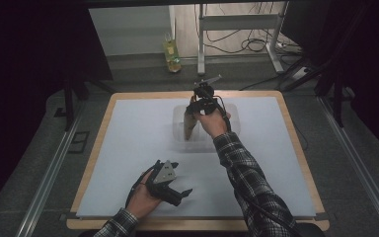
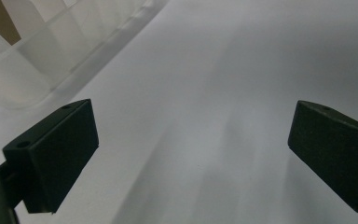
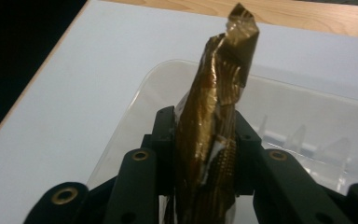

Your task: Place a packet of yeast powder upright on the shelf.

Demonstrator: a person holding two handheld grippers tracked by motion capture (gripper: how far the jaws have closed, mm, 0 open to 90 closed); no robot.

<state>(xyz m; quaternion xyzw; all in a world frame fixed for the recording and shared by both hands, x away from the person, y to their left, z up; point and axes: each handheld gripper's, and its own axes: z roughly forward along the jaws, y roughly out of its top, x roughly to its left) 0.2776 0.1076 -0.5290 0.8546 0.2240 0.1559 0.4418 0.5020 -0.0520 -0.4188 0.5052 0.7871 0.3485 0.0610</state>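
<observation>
You have one packet (image 3: 214,121) and one clear tray (image 3: 303,112) on the counter (image 1: 138,143). Your right gripper (image 1: 201,106) has its jaws pinched tight on the gold packet, which stands up between them, above the tray's near corner. Your left gripper (image 2: 191,140) rests with jaws wide apart and empty; the tray lies beyond its left jaw.

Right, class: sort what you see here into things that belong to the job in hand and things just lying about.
In the job:
- right gripper, shut on the brown packet
- clear plastic tray below it

Lying about:
- left gripper, open, resting on the white mat
- bottle on the floor
- cables
</observation>
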